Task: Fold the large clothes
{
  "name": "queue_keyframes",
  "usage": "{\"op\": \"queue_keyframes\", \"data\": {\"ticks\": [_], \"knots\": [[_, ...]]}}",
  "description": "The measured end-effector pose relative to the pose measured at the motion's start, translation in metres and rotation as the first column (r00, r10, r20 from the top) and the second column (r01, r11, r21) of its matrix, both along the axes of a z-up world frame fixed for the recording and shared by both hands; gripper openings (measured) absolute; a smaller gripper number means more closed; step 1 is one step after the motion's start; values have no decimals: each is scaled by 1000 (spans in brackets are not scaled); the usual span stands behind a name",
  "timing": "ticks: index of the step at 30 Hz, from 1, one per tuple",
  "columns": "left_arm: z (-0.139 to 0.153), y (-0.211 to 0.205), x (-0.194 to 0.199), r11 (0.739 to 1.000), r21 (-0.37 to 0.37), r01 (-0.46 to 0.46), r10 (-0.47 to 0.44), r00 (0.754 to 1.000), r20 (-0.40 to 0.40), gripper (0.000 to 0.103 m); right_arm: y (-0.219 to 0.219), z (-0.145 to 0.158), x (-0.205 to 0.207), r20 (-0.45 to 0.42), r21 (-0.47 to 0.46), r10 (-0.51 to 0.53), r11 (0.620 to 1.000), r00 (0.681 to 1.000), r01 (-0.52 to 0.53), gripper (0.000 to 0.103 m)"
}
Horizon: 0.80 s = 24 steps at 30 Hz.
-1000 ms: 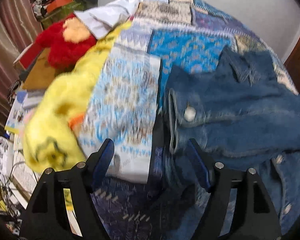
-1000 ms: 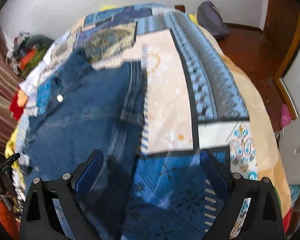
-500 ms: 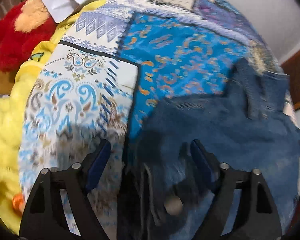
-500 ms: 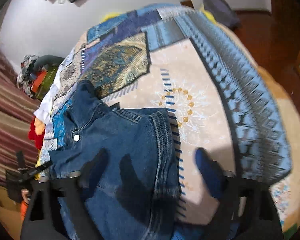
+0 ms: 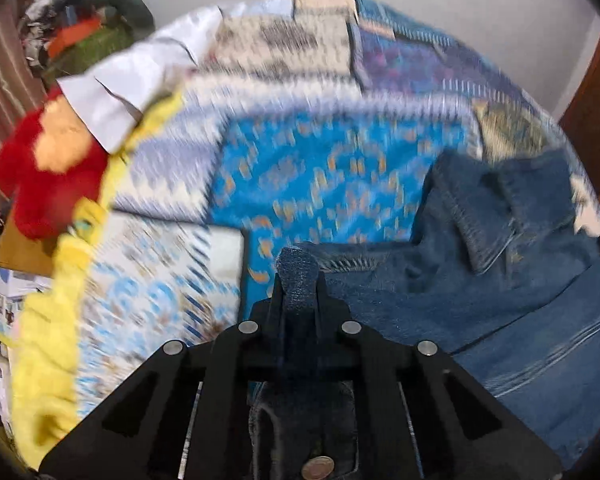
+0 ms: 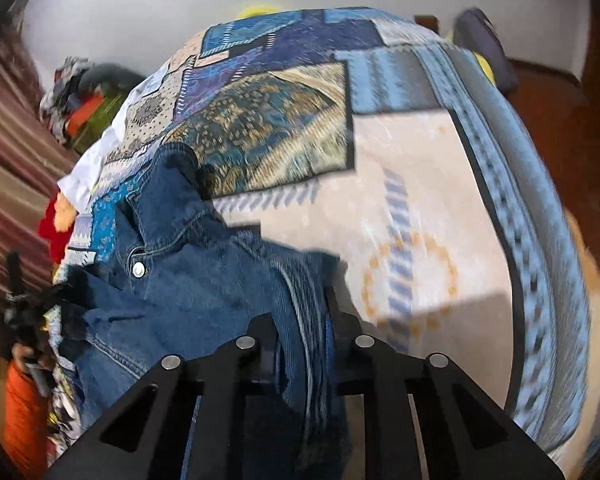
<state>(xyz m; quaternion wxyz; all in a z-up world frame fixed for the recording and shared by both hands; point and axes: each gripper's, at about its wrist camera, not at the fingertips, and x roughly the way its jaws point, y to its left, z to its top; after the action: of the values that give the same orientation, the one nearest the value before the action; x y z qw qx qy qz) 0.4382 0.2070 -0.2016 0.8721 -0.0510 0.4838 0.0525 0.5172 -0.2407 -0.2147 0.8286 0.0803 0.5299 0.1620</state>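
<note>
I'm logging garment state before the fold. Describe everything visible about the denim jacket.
The denim jacket is mid-blue, heavy-looking cotton with pale topstitching, a collar and silver metal snap buttons. It lies crumpled on the patchwork bedspread, collar towards the far end. The left gripper is shut on a bunched edge, and the right gripper is shut on a thick fold of its ribbed side.

Red plush toy (image 5: 48, 184) crowds left; bedspread (image 6: 420, 208) right open.

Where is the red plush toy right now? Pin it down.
In the left wrist view, the red plush toy lies at the far left edge of the bed, beside the yellow blanket and just below the white cloth.
</note>
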Motion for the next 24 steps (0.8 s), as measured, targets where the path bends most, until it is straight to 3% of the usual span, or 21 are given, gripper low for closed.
{"op": "queue_keyframes", "data": {"ticks": [3,6,11,16,18,22,24], "knots": [[24,15,1,999,-14,-39,40,997,59,10,18,9,18,40,-31,32,999,999,-31,12],[31,30,13,997,22,-77,76,995,65,10,38,13,36,72,-42,40,998,997,-37,12],[2,60,37,988,48,-149,150,989,-20,10,75,10,62,139,-98,48,995,989,-35,13],[-28,78,47,984,12,-179,179,981,-71,15,96,-9,69,157,-258,68,966,985,-25,14],[-39,79,51,984,36,-175,178,979,-96,26,96,-18,67,164,-314,82,949,983,-27,22],[-49,78,51,985,39,-166,169,981,-95,27,84,-21,63,211,-366,73,931,975,10,58],[-47,76,47,985,41,-168,171,981,-89,29,77,-20,61,207,-354,64,935,976,13,64]]}}
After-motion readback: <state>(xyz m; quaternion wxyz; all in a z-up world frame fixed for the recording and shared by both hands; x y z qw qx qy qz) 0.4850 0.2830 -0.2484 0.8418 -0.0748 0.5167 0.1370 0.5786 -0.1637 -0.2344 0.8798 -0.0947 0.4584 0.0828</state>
